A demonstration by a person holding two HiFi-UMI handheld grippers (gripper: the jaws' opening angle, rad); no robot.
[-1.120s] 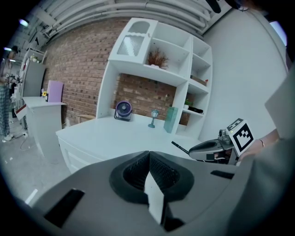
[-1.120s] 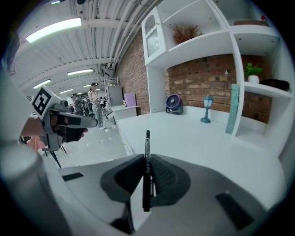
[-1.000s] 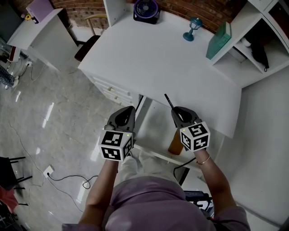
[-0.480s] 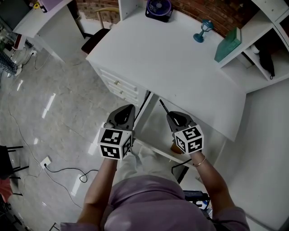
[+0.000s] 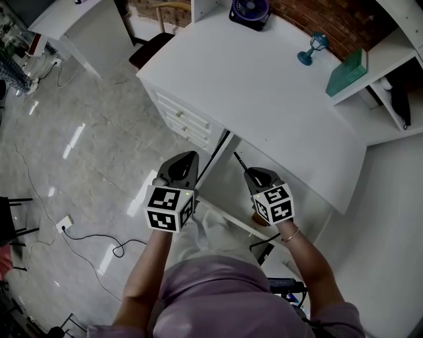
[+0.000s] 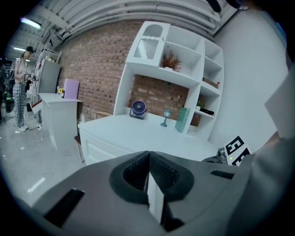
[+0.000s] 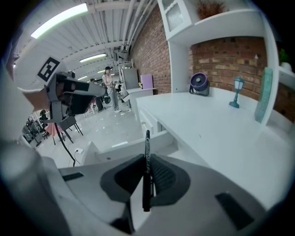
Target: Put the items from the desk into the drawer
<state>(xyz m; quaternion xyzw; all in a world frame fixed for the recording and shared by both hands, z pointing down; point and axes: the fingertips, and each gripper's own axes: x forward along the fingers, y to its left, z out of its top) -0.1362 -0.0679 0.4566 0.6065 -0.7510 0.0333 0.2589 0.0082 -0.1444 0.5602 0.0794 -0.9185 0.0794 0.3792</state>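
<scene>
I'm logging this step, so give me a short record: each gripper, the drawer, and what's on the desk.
left gripper: shut, empty
right gripper: shut on black pen
black pen: pokes forward past the jaws, over the drawer in the head view
drawer: pulled open below the front edge of the desk
desk: purple fan, small blue lamp, teal box, all near the back

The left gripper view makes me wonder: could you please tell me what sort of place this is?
Probably a mock study corner inside a large workshop hall: a white desk with a shelf unit against a brick wall, under bare ceiling pipes and strip lights.
</scene>
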